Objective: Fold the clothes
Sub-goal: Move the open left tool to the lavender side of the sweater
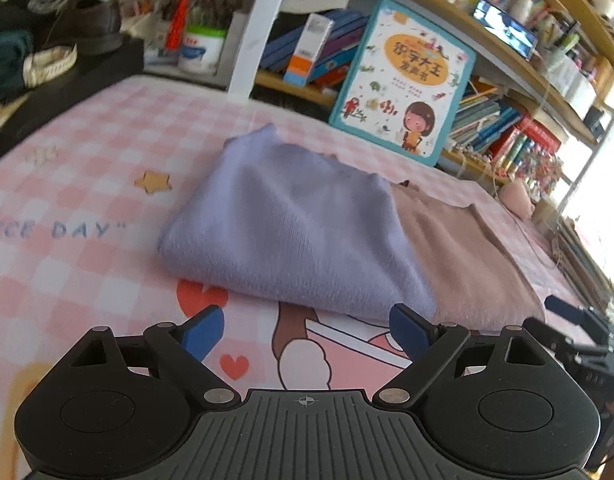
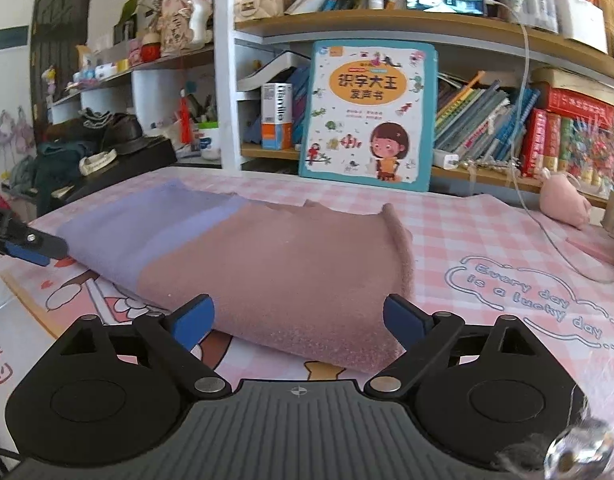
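A folded knit garment lies on the pink checked tablecloth (image 1: pixel 107 128). Its left part is lavender (image 1: pixel 291 220) and its right part is dusty pink (image 1: pixel 467 248). In the right wrist view the pink part (image 2: pixel 299 264) fills the middle and the lavender part (image 2: pixel 147 232) lies to the left. My left gripper (image 1: pixel 307 334) is open just short of the lavender near edge, nothing between its blue pads. My right gripper (image 2: pixel 299 322) is open in front of the pink near edge, also empty. The left gripper's tip (image 2: pixel 35 246) shows at the far left of the right wrist view.
A children's picture book (image 2: pixel 369 114) leans upright against the bookshelf (image 2: pixel 387 24) behind the cloth. A black case with a dark shoe (image 1: pixel 87 24) and dark cloth sits at the back left. A white cable (image 2: pixel 547 236) and a pink plush (image 2: pixel 563 200) lie at the right.
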The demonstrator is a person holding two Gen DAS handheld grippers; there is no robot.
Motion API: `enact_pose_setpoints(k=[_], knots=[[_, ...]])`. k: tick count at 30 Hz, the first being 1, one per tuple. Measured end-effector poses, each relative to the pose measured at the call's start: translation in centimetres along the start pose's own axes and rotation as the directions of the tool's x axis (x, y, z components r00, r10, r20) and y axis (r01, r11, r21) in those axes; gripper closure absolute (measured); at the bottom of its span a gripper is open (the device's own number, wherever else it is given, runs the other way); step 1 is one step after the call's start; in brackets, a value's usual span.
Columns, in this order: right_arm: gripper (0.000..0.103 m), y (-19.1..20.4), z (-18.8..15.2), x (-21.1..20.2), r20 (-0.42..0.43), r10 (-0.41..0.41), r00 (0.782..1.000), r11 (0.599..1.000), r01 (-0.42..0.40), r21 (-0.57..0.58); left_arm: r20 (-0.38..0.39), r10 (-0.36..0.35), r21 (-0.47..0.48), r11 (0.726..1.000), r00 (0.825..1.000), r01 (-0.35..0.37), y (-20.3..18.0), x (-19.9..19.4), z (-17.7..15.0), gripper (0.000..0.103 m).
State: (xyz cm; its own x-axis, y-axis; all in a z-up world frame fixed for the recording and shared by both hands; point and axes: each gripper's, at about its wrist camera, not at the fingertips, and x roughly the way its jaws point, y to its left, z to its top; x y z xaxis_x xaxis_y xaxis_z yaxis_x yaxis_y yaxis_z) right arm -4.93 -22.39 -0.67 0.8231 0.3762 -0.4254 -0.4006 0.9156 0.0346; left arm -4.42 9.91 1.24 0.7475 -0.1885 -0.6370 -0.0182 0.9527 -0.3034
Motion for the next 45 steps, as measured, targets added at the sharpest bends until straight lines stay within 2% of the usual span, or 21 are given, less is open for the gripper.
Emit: enact_pose_setpoints(k=[5, 10, 15, 17, 19, 22, 26, 28, 31, 32, 33, 38, 41, 45], knots=[[0.007, 0.0, 0.1, 0.4, -0.024, 0.015, 1.0, 1.0, -0.016, -0.003, -0.018, 0.009, -0.026, 1.0, 1.0, -0.009, 0.1, 0.7, -0.5, 0.011], [0.006, -0.1, 0.1, 0.4, -0.024, 0.009, 1.0, 1.0, -0.009, 0.005, 0.026, 0.013, -0.09, 0.996, 1.0, -0.01, 1.1, 0.7, -0.4, 0.011], [0.006, -0.1, 0.0, 0.4, -0.026, 0.006, 1.0, 1.0, -0.006, 0.01, 0.049, -0.015, -0.23, 0.973, 0.999, 0.026, 2.6, 1.0, 0.3, 0.013], [0.006, -0.2, 0.0, 0.4, -0.027, 0.005, 1.0, 1.0, -0.005, 0.012, 0.063, -0.024, -0.302, 0.952, 0.998, 0.042, 3.3, 1.2, 0.6, 0.023], [0.006, -0.2, 0.0, 0.4, -0.027, 0.005, 1.0, 1.0, -0.004, 0.014, 0.072, -0.024, -0.373, 0.927, 0.997, 0.049, 4.1, 1.6, 0.7, 0.054], [0.006, -0.2, 0.0, 0.4, -0.026, 0.003, 1.0, 1.0, -0.003, 0.017, 0.084, -0.019, -0.475, 0.878, 0.996, 0.057, 5.2, 2.1, 0.9, 0.06], [0.006, -0.3, 0.0, 0.3, -0.023, 0.0, 1.0, 1.0, 0.0, 0.022, 0.121, -0.023, -0.561, 0.823, 0.992, 0.087, 5.9, 2.4, 0.7, 0.069], [0.006, -0.3, 0.0, 0.3, -0.024, 0.0, 1.0, 1.0, 0.001, 0.024, 0.172, -0.015, -0.537, 0.837, 0.985, 0.107, 5.2, 1.7, 0.8, 0.076], [0.006, -0.3, 0.0, 0.4, -0.029, 0.001, 1.0, 1.0, 0.0, 0.023, 0.239, -0.01, -0.452, 0.884, 0.971, 0.12, 3.6, 0.8, 1.3, 0.076], [0.006, -0.2, 0.0, 0.5, -0.03, 0.001, 1.0, 1.0, 0.0, 0.022, 0.249, -0.016, -0.43, 0.894, 0.968, 0.125, 3.3, 0.6, 1.5, 0.076], [0.006, -0.2, 0.0, 0.4, -0.029, 0.0, 1.0, 1.0, 0.0, 0.021, 0.249, -0.021, -0.433, 0.892, 0.968, 0.13, 3.3, 0.7, 1.6, 0.076], [0.005, -0.2, 0.0, 0.4, -0.028, -0.001, 1.0, 1.0, 0.002, 0.016, 0.209, -0.047, -0.528, 0.835, 0.977, 0.154, 4.8, 1.7, 1.4, 0.075], [0.005, -0.1, 0.0, 0.6, -0.034, -0.003, 0.999, 1.0, 0.004, 0.013, 0.189, -0.068, -0.572, 0.803, 0.98, 0.166, 5.2, 2.3, 1.2, 0.062], [0.005, 0.0, 0.0, 0.6, -0.034, -0.006, 0.999, 1.0, 0.006, 0.001, 0.165, -0.082, -0.644, 0.746, 0.983, 0.17, 5.8, 3.8, 0.8, 0.062]])
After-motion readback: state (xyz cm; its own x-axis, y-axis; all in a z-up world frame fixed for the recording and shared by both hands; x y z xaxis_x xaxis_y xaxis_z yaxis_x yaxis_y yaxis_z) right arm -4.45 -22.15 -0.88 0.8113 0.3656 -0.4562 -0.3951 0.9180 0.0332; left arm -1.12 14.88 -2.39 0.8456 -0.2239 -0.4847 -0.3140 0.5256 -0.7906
